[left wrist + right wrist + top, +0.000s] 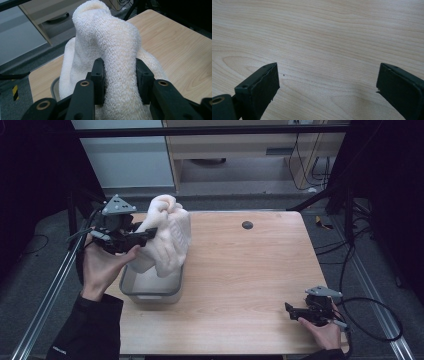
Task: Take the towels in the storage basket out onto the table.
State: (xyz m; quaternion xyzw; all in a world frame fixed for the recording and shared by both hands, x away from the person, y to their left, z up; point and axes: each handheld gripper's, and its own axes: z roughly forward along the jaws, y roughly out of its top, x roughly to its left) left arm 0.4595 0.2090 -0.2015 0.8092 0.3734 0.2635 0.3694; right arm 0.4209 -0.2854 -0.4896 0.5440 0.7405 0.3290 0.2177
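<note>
High view first: I'm holding the left gripper [142, 236] up over the near-left part of the light wooden worktop [250, 285], and its black fingers [98, 75] are clamping a thick fold of the white knitted towel [167, 237]. From the left gripper view I'm seeing the fingers pressing in on both sides of that waffle-textured cloth, with the bunched top of the towel rising above them. The towel is hanging in a tall, crumpled column, its lower end dropping into the grey rectangular plastic tub [150, 292] that is sitting on the worktop near the left edge, just below my left hand [102, 267]. Whether the cloth is touching the tub's floor I can't tell from here.

Over on the near-right corner I'm resting the right gripper [292, 310] low by the worktop, pointing left, with my right hand [325, 332] behind it. Looking through the right gripper view, its two black fingers [265, 85] are standing wide apart, released, with bare wood grain between them.

A small dark round spot [247, 225] is sitting on the far side of the worktop, well apart from both grippers. The towel and tub are well apart from the right gripper.
</note>
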